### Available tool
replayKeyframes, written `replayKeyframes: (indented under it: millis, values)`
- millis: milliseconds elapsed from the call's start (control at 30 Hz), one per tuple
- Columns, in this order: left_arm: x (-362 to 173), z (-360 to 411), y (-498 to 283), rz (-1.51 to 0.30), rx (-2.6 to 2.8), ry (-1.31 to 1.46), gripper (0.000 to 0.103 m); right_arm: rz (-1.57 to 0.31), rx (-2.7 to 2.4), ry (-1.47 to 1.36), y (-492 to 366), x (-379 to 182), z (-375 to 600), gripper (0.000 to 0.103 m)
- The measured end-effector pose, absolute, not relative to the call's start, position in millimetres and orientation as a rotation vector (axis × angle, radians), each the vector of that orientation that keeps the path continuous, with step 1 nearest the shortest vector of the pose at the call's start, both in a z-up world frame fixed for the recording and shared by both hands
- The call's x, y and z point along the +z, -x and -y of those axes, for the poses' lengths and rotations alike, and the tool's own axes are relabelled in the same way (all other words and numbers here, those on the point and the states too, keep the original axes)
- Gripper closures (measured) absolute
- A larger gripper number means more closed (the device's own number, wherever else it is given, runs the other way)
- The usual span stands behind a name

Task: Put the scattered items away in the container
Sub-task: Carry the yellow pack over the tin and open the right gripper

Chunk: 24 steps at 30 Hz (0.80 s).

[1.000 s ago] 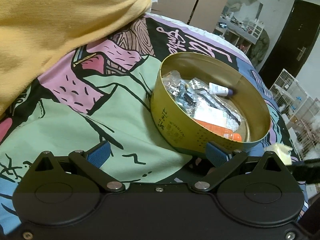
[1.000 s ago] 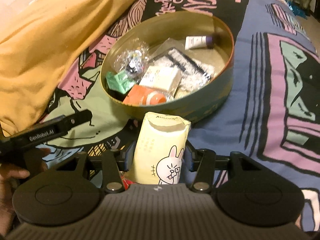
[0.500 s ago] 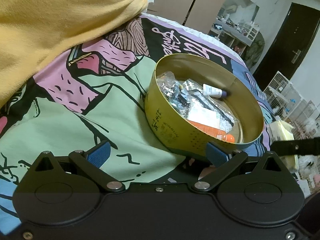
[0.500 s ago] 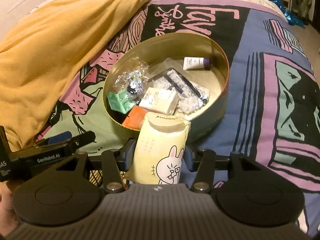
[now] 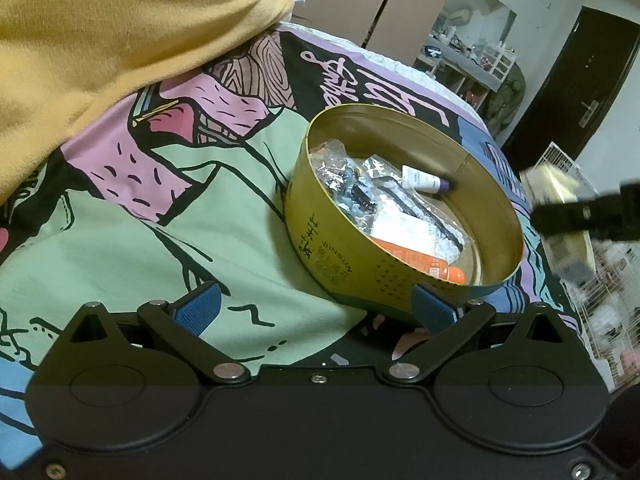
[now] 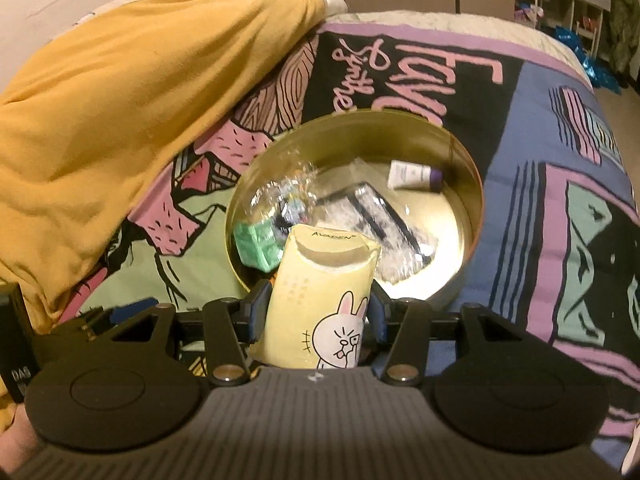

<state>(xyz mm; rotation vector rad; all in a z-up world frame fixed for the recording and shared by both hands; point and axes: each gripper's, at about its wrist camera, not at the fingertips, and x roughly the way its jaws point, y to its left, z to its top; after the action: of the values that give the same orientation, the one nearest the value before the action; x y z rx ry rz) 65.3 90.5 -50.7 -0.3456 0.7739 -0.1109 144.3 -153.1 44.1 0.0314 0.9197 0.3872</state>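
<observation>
While my right gripper (image 6: pixel 316 316) pinches a yellow tissue pack (image 6: pixel 326 300) printed with a cartoon rabbit, I hold it above the near rim of the round gold tin (image 6: pixel 474 184) on the bedspread (image 6: pixel 560 160). Next I should move over the tin's contents and let go. My left gripper (image 5: pixel 316 308) hangs spread and empty beside the tin.

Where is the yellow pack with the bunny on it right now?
In the right wrist view, the yellow bunny pack is clamped in the right gripper, bottom centre, at the near rim of the round gold tin.
</observation>
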Motion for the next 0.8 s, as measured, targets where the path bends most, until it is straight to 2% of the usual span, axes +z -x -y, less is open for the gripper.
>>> replayKeyframes:
  millis: [667, 700, 733, 767, 800]
  values:
    - [-55.3, -84.9, -66.8, -0.786, -0.119, 0.311, 0.002, -0.843, 0.422, 0.012, -182.9, 79.3, 107.9, 0.050]
    - [-55.7, -84.4, -67.2, -0.789, -0.120, 0.309, 0.002, -0.841, 0.418, 0.010, -185.1, 78.6, 106.9, 0.044]
    - [-56.3, -83.9, -67.5, -0.793, -0.121, 0.305, 0.002, -0.838, 0.406, 0.003, -186.6, 77.6, 107.5, 0.029]
    - [-56.8, -83.0, -67.6, -0.796, -0.124, 0.301, 0.002, -0.840, 0.398, -0.015, -188.5, 75.5, 109.1, 0.021]
    - [-57.3, -81.9, -67.6, -0.798, -0.129, 0.298, 0.002, -0.839, 0.384, -0.035, -188.3, 73.4, 112.0, 0.003]
